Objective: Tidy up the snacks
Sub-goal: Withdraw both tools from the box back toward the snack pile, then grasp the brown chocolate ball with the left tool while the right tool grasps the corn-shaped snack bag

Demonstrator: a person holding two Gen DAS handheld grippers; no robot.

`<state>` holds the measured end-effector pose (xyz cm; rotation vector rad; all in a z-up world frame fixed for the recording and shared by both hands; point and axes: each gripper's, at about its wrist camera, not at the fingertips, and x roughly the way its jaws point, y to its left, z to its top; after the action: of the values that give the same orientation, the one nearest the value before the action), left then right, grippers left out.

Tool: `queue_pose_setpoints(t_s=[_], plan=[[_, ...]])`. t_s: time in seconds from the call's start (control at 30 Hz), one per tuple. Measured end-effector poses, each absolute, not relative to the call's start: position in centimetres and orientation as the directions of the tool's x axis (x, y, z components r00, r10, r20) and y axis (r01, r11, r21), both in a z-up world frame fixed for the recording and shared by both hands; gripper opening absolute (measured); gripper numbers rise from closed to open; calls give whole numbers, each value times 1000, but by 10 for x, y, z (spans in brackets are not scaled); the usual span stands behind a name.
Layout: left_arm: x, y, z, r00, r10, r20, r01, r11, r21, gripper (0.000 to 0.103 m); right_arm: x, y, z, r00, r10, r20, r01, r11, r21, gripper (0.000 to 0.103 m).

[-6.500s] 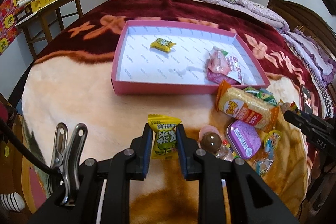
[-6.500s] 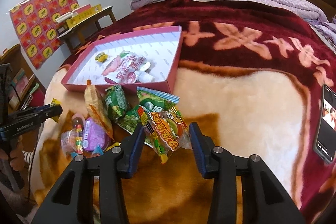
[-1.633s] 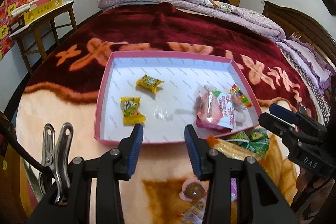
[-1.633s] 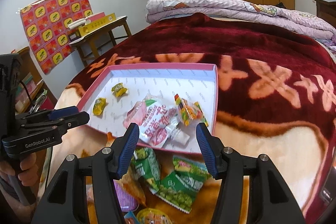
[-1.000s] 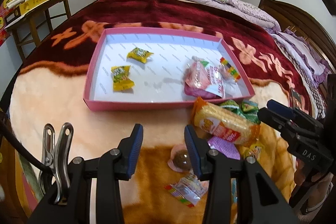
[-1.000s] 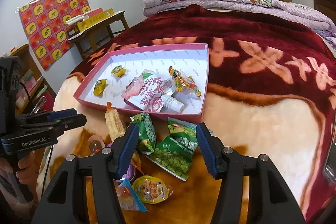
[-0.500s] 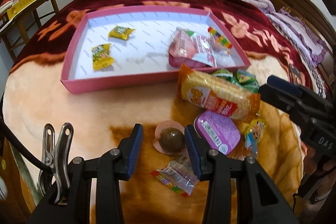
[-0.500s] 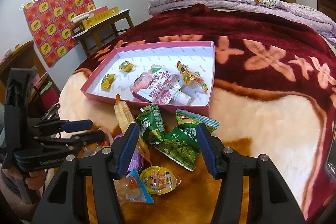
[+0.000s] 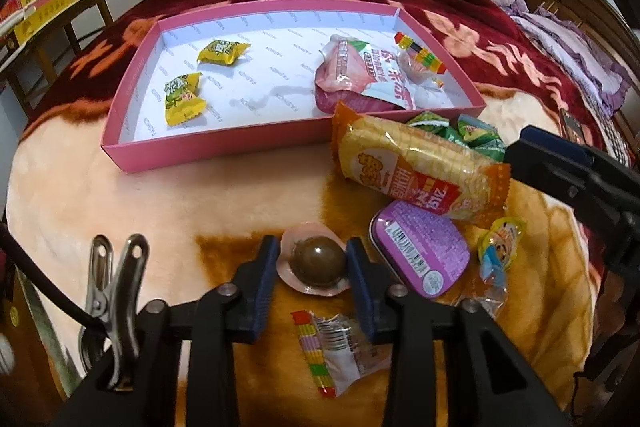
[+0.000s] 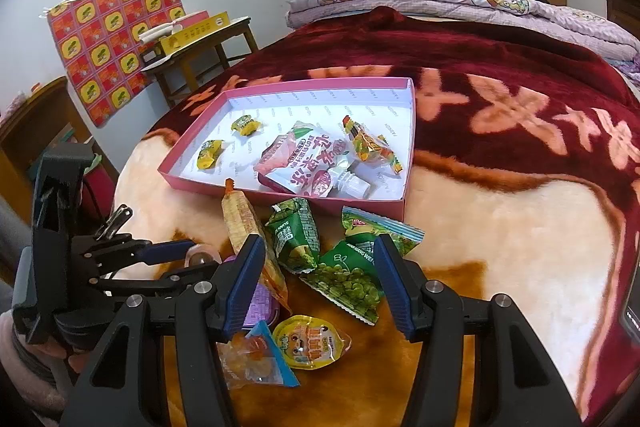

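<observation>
- On the blanket's orange patch, short of the pink tray's near wall, we find our left gripper (image 9: 312, 263) spread, its blue pads on either side of a brown ball candy in a pink cup (image 9: 316, 261); contact cannot be confirmed.
- Our right gripper (image 10: 320, 277) stands wide apart above two green pea packets (image 10: 348, 277), gripping nothing.
- We note the pink tray (image 9: 208, 147) holds two yellow candies (image 9: 182, 99) toward its left wall, with a pink pouch (image 9: 360, 77) and a rainbow-striped packet (image 9: 420, 53) toward its right wall.
- Just beside the tray's near right corner lies a yellow cracker pack (image 9: 416, 167), partly over a purple tin (image 9: 420, 253).
- We record a striped wrapper (image 9: 336, 351) under the left gripper, and a yellow jelly cup (image 10: 312, 343) near the right gripper's left finger.
</observation>
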<state>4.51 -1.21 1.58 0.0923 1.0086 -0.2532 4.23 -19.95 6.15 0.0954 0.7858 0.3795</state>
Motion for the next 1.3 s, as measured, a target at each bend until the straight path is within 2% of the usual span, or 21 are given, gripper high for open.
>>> queue_pose_setpoints(t_s=[0.7, 1.2, 1.23, 1.3], plan=[[45, 33, 42, 582, -161, -797, 160, 984, -82, 36, 36, -163, 76, 626, 407, -666, -397, 901, 177, 58], [48, 41, 40, 583, -164, -795, 142, 985, -99, 36, 53, -125, 54, 585, 374, -719, -453, 887, 92, 58], [48, 42, 40, 584, -165, -795, 141, 985, -101, 36, 54, -123, 53, 585, 372, -721, -459, 885, 85, 57], [48, 43, 41, 584, -167, -794, 141, 985, -104, 36, 54, -120, 52, 584, 366, -724, -465, 882, 70, 42]])
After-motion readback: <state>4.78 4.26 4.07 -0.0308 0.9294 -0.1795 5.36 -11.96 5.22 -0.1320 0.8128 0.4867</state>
